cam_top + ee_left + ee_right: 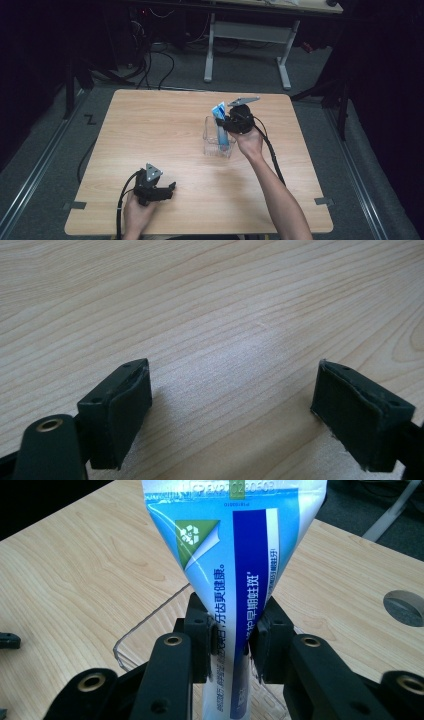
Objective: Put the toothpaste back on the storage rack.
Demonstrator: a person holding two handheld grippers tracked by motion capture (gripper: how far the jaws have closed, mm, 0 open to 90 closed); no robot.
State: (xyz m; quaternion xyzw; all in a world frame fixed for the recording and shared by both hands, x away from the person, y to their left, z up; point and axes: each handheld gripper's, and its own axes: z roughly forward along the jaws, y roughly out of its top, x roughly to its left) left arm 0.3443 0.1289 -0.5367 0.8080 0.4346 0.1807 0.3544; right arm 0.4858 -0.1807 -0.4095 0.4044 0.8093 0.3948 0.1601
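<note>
Gripping toothpaste tube (235,580): right claw (232,640); left claw (230,410) wide open.

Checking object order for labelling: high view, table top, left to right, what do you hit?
Left tongs resting open near the front edge → clear plastic container → blue toothpaste tube standing in it → right tongs clamped on the tube.
</note>
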